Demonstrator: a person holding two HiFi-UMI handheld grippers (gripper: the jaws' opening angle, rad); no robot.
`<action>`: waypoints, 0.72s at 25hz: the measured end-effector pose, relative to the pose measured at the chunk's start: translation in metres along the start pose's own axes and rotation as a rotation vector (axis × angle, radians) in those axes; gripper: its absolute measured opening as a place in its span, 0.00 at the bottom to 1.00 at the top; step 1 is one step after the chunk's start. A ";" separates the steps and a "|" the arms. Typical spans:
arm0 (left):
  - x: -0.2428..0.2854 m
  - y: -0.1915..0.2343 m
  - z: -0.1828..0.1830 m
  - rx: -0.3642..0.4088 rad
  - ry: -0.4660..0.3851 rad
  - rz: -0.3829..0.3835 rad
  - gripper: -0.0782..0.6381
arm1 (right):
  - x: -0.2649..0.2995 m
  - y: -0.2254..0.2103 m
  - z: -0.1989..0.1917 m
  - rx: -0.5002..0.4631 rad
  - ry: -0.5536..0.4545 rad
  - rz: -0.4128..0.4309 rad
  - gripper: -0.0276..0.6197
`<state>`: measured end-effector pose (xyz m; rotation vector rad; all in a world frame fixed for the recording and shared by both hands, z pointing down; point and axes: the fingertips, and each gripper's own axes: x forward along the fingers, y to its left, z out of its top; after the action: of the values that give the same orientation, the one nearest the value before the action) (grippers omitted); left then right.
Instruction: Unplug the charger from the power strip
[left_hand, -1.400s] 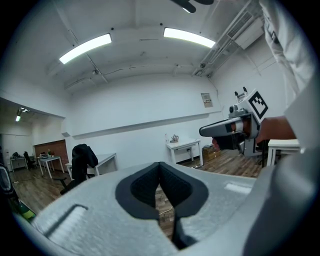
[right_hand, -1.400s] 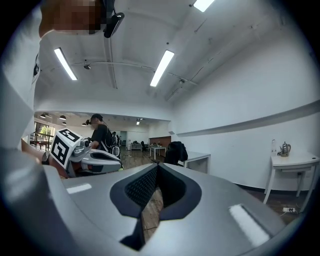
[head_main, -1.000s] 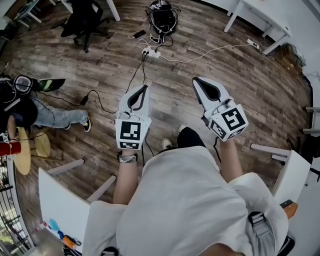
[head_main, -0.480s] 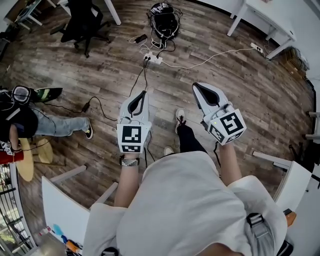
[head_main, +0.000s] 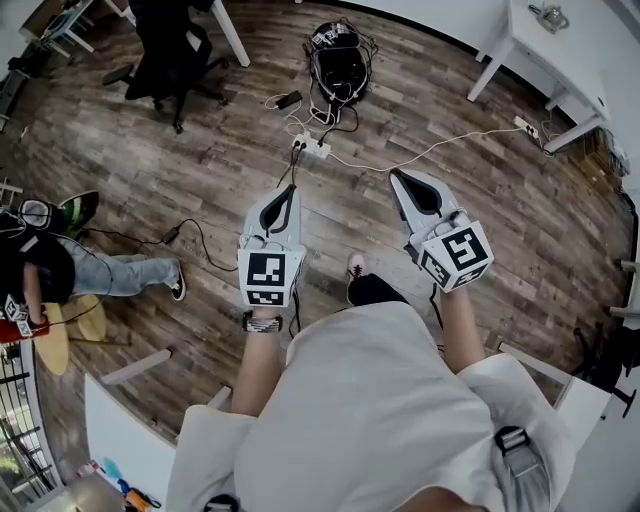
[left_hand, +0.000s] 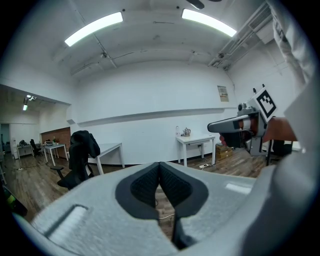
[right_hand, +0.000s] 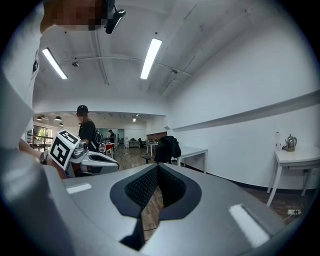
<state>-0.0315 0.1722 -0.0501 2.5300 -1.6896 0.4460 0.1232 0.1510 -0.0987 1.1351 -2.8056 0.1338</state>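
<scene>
1. At far left a person (head_main: 55, 255) sits on the wooden floor (head_main: 200, 150). A black office chair (head_main: 165, 45) stands further off, at the upper left.
2. A black cable (head_main: 205, 225) with an adapter brick (head_main: 170, 235) snakes across the floor and passes under the left gripper (head_main: 290, 187).
3. We hold the left gripper out ahead on a straight forearm, pointing up the picture. In the left gripper view its jaws (left_hand: 159, 169) are pressed together with nothing between them.
4. The white power strip (head_main: 312, 148) lies on the floor just beyond the left gripper's tip, well apart from both grippers. A black plug (head_main: 297, 143) sits in its left end. We cannot tell which lead is the charger's.
5. Behind the strip lies a black bag (head_main: 340, 62) amid tangled leads.
6. The right gripper (head_main: 394, 173) is held level beside the left. Its jaws (right_hand: 157, 170) are closed and empty.
7. A white cable (head_main: 430, 152) runs right from the strip toward a white bench (head_main: 560, 60) carrying a kettle (head_main: 548, 14).
</scene>
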 end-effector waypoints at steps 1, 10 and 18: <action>0.012 0.004 0.001 -0.003 0.004 0.006 0.10 | 0.009 -0.011 0.000 0.002 0.004 0.001 0.05; 0.098 0.032 0.009 -0.054 0.029 0.062 0.10 | 0.065 -0.086 0.002 0.004 0.034 0.023 0.05; 0.136 0.061 0.010 -0.060 0.046 0.102 0.10 | 0.099 -0.113 0.005 0.022 0.038 0.022 0.05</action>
<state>-0.0368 0.0244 -0.0282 2.3824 -1.7928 0.4494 0.1315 0.0015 -0.0862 1.0946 -2.7905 0.1860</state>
